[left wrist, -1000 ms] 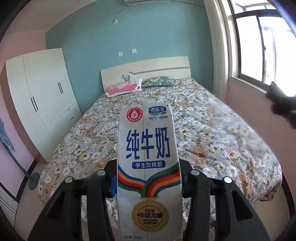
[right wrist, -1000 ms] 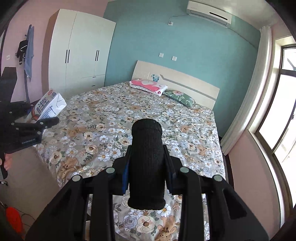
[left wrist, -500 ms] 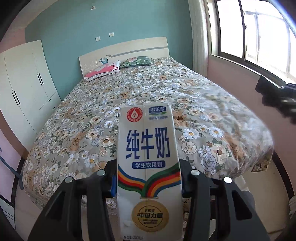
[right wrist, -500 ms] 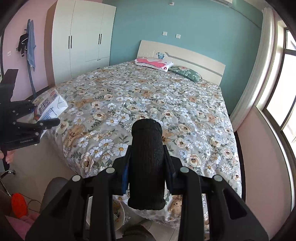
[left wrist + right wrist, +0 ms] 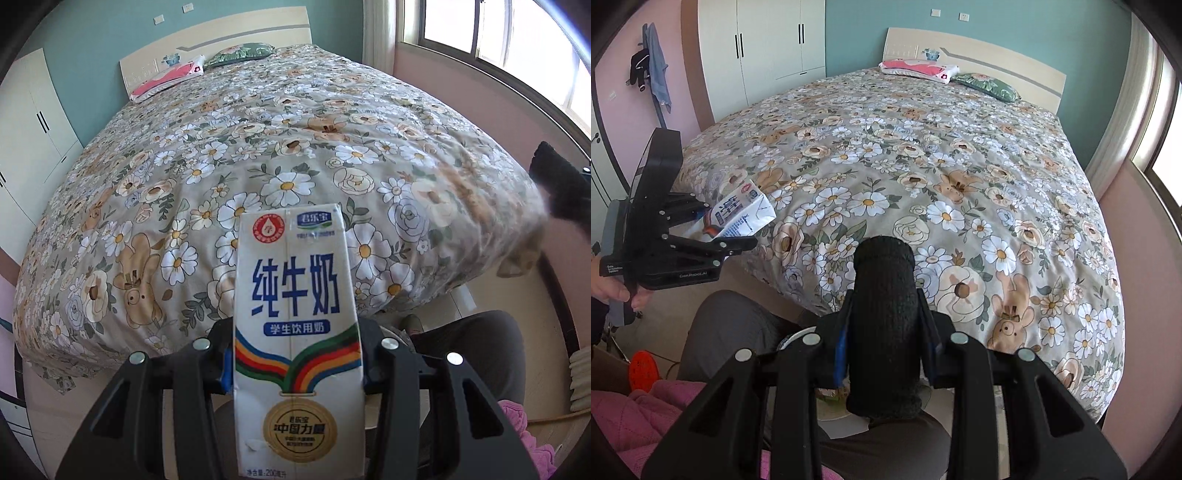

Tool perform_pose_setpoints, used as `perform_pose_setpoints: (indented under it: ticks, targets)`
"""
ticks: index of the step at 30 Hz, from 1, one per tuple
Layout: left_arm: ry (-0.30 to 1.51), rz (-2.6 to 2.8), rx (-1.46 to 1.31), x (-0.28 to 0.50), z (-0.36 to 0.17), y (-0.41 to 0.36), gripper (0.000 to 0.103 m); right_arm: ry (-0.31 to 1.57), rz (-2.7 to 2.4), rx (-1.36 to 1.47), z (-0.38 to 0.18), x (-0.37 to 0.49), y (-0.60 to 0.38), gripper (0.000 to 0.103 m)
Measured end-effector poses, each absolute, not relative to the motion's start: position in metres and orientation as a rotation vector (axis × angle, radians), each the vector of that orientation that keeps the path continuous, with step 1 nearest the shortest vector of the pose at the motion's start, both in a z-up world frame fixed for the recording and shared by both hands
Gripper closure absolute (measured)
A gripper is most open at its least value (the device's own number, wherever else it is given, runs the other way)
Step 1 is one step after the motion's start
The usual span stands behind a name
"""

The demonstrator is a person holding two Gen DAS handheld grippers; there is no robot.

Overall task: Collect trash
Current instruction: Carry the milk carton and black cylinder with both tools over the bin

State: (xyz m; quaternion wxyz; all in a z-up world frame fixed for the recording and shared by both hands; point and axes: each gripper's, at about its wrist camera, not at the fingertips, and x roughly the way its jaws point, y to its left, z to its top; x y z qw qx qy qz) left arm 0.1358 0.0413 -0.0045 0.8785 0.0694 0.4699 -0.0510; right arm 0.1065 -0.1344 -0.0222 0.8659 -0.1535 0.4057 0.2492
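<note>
Right, both grippers are loaded; left gripper [image 5: 297,365] is clamped on the milk carton [image 5: 297,332], fingers pressed against its two sides near the lower half, carton upright with its printed face to the camera; right gripper [image 5: 882,350] is closed around the black sock [image 5: 884,328], a rolled knit tube standing up between the pads, its lower end bulging out below them.

Outward from there: compared with a second ago both cameras have pitched down and come in over the foot of the bed [image 5: 923,166]; the wall, the air conditioner and most of the wardrobe [image 5: 768,48] have slid out of frame, and the person's grey-trousered legs [image 5: 727,332] plus floor now fill the bottom of each view; grips themselves look unchanged across the three moments, no slip of carton or sock.

From the right wrist view the left gripper holds the carton off the bed's near corner, not touching the cover; something pale and round sits on the floor behind the right gripper, mostly hidden, cannot tell if it is a bin.

My read: pick-up is done for both items, this is the carry-and-lower phase; next needs a drop target in view before either grip releases; risk is releasing blind.
</note>
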Motion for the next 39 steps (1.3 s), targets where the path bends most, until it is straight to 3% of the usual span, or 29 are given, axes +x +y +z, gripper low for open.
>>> perform_pose_setpoints:
  ticks: [22, 39]
  targets:
    - [1.312, -0.231, 0.080, 0.124, -0.181, 0.015, 0.054, 1.257, 0.589, -0.273, -0.232, 0.122, -0.093, 0.071]
    - [1.502, -0.233, 0.017, 0.145, -0.277, 0.012, 0.054, 1.431, 0.566, -0.260, -0.335, 0.144, -0.084, 0.071]
